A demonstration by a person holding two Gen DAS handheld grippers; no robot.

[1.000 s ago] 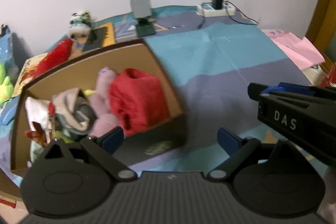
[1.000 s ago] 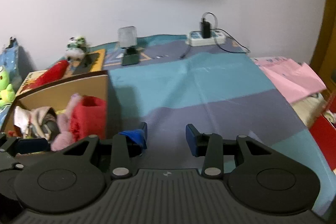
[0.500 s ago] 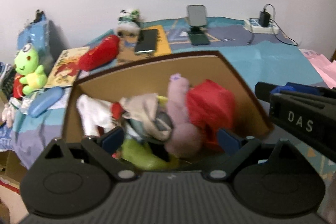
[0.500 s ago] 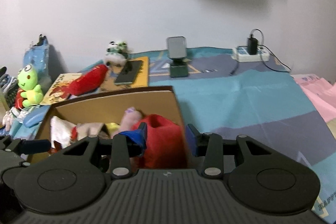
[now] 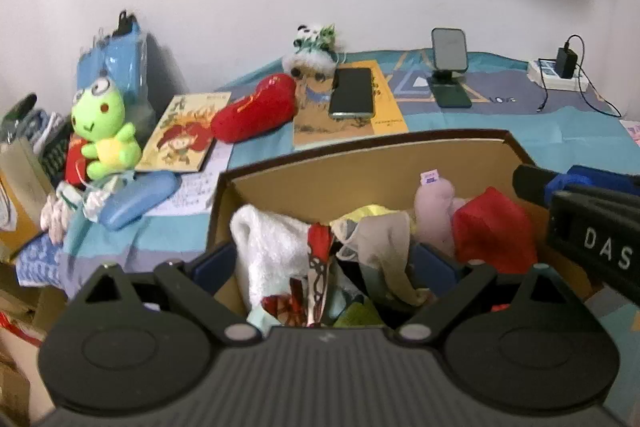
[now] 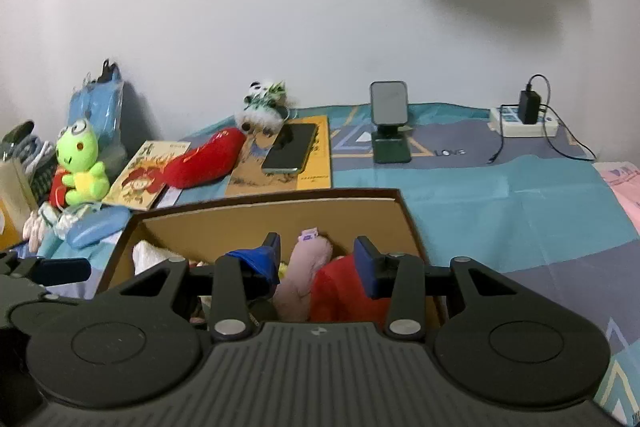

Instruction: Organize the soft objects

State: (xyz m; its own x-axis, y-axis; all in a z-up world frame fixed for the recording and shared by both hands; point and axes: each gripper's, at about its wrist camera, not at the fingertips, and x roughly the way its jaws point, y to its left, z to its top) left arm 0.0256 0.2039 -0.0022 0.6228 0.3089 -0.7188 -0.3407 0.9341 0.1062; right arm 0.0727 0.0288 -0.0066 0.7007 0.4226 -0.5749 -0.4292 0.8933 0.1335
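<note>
Box: an open brown cardboard box (image 5: 360,163) sits on the blue and purple bed cover (image 6: 500,211). Both grippers hang over it.
In the box: a fluffy white cloth (image 5: 268,247), a beige cloth (image 5: 380,243), a pale pink plush toy (image 6: 304,267) and a soft red cloth (image 5: 492,231) lie piled up and touching.
Left gripper: the black left gripper (image 5: 324,265) has its blue fingers spread wide, with nothing pinched. The pile shows in the gap between them.
Right gripper: the black right gripper (image 6: 316,259) has its fingers partly apart. They pinch nothing. A bit of blue stuff sticks out on its left finger.
Outside the box: a green frog plush (image 5: 102,131), a long red plush (image 5: 256,107) and a small panda toy (image 5: 314,45) lie behind the box, near the wall.
Other things: a dark phone (image 5: 352,93) lies on a yellow book (image 5: 384,107).
</note>
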